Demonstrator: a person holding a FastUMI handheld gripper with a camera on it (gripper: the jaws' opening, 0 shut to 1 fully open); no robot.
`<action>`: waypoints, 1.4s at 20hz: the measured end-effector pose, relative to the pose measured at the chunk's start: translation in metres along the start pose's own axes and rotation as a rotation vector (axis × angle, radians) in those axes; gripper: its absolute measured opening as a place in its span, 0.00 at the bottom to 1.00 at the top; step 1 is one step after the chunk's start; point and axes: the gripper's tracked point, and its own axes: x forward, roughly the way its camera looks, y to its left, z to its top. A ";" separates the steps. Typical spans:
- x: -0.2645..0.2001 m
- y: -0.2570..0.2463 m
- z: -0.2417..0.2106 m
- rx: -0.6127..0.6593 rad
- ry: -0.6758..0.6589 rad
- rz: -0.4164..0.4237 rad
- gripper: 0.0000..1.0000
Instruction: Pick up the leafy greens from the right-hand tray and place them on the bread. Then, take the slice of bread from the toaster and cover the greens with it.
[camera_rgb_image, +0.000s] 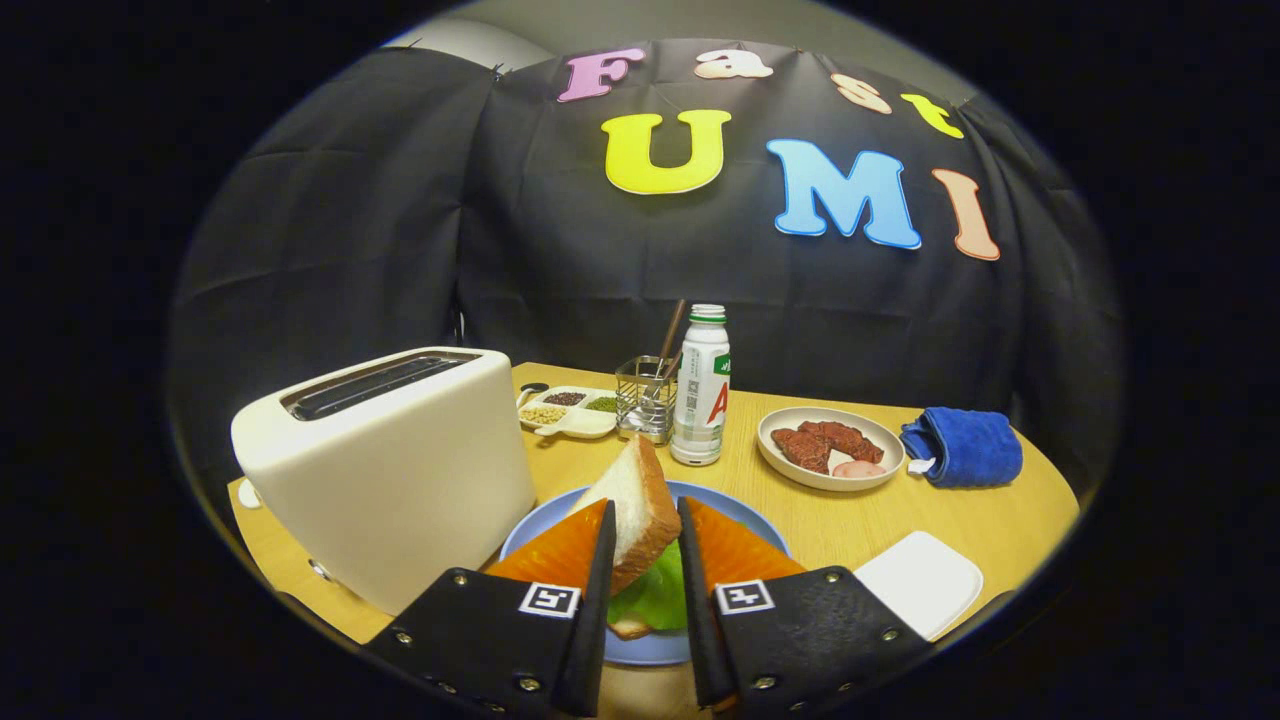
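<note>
Covering step: the gripper (645, 540), clamped on the bread slice (640, 510), holds it tilted above the greens (655, 595) on the blue plate (745, 530); next, level, lower, release.

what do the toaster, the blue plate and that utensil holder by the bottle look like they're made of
Toaster: probably matte cream plastic or painted metal, smooth with soft highlights. Blue plate: likely glazed ceramic or melamine, smooth rim. Utensil holder: shiny wire metal mesh. The gripper holds the bread slice over the plate.

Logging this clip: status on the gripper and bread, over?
Hand-held gripper shut on bread slice, held on edge over blue plate. Greens already on bottom bread. Toaster close alongside.
</note>
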 end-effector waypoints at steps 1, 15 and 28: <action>0.003 -0.003 -0.004 -0.015 0.007 -0.008 0.39; 0.006 -0.042 -0.022 0.009 0.041 -0.050 0.43; -0.059 -0.166 0.012 0.033 -0.155 -0.220 0.42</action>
